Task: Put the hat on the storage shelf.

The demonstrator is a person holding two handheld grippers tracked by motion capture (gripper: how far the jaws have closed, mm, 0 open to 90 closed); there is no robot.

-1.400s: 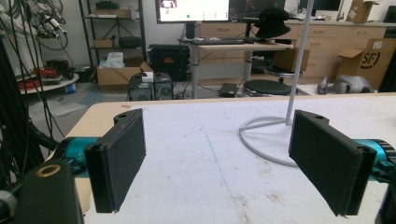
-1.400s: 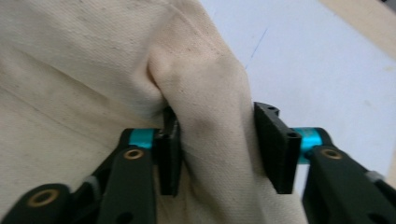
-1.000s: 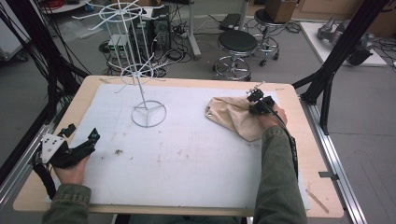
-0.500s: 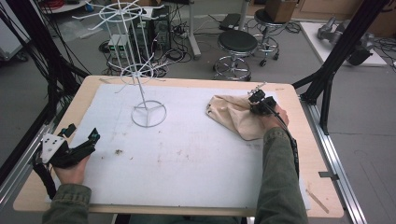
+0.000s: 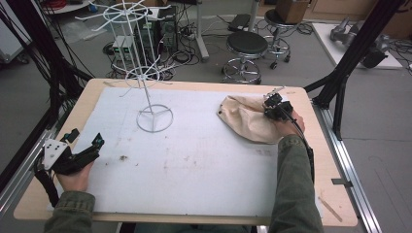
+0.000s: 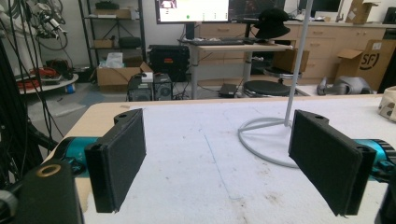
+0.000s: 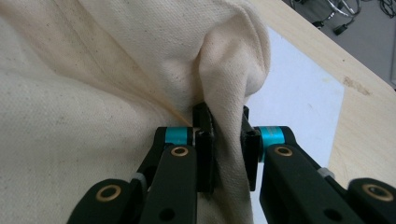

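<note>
High view: right hand-held gripper [image 5: 273, 104] is sitting at the far right of the desk [image 5: 311, 160], on the near edge of the cream cloth bag [image 5: 245, 124]. The bag is lying crumpled just left of and under this hand-held gripper, shifted slightly from a second ago. Left hand-held gripper [image 5: 85, 145] is resting at the near left corner, well apart from the bag, with the white wire display stand [image 5: 153, 114] standing ahead of it and to its right.

Left gripper view: jaws are standing wide apart, nothing between them; the stand's base ring [image 6: 266, 140] is lying ahead, toward its right jaw. Stand's top is cut off by the frame.

Right gripper view: jaws have just been closing and are now clamping a raised fold of the bag [image 7: 224, 84] between the pads. My read: grasp is made, lift toward the stand is likely next. How much cloth is inside the jaws is hidden, as is any strap or opening of the bag.
</note>
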